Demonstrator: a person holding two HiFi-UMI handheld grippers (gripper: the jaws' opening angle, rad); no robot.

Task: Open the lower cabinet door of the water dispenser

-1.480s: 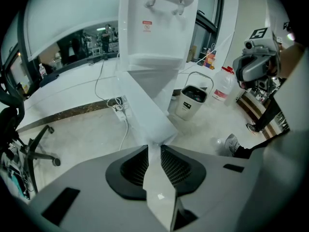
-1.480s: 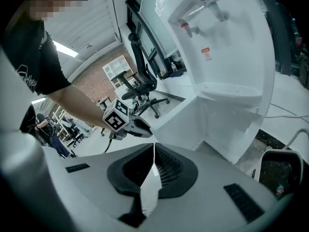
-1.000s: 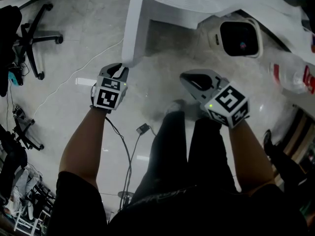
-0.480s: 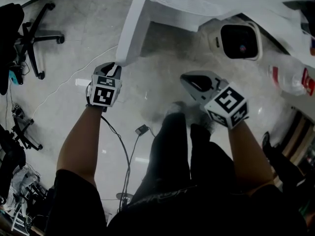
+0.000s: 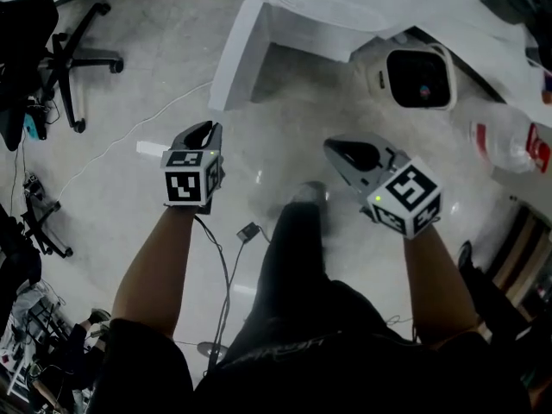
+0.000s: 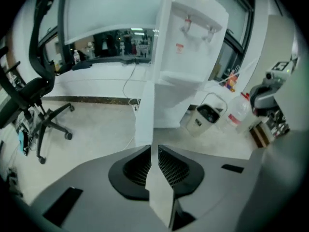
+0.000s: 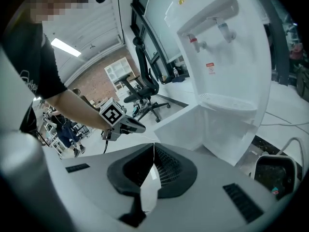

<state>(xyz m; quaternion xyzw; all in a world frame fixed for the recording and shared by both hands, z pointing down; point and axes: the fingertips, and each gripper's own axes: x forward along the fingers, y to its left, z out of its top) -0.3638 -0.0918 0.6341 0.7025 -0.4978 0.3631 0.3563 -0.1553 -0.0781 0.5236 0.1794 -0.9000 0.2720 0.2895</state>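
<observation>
The white water dispenser (image 5: 328,15) stands at the top of the head view. Its lower cabinet door (image 5: 235,54) is swung out to the left. My left gripper (image 5: 205,129) hovers just short of the door's lower corner, apart from it. In the left gripper view the door (image 6: 145,110) stands edge-on straight ahead of the left gripper (image 6: 152,149). Its jaws have just been closing and leave a narrow slit with nothing in it. My right gripper (image 5: 338,149) hangs shut and empty before the dispenser (image 7: 227,81), right of the open cabinet.
A white bin (image 5: 414,72) with a dark opening sits right of the dispenser, with a large water bottle (image 5: 504,136) beyond it. An office chair (image 5: 73,59) stands at far left. A cable (image 5: 224,266) trails over the floor beside the person's legs.
The left gripper has come off the door's edge, drawn back toward the person and rolled, its marker cube now facing the camera. The right gripper has shifted slightly.
</observation>
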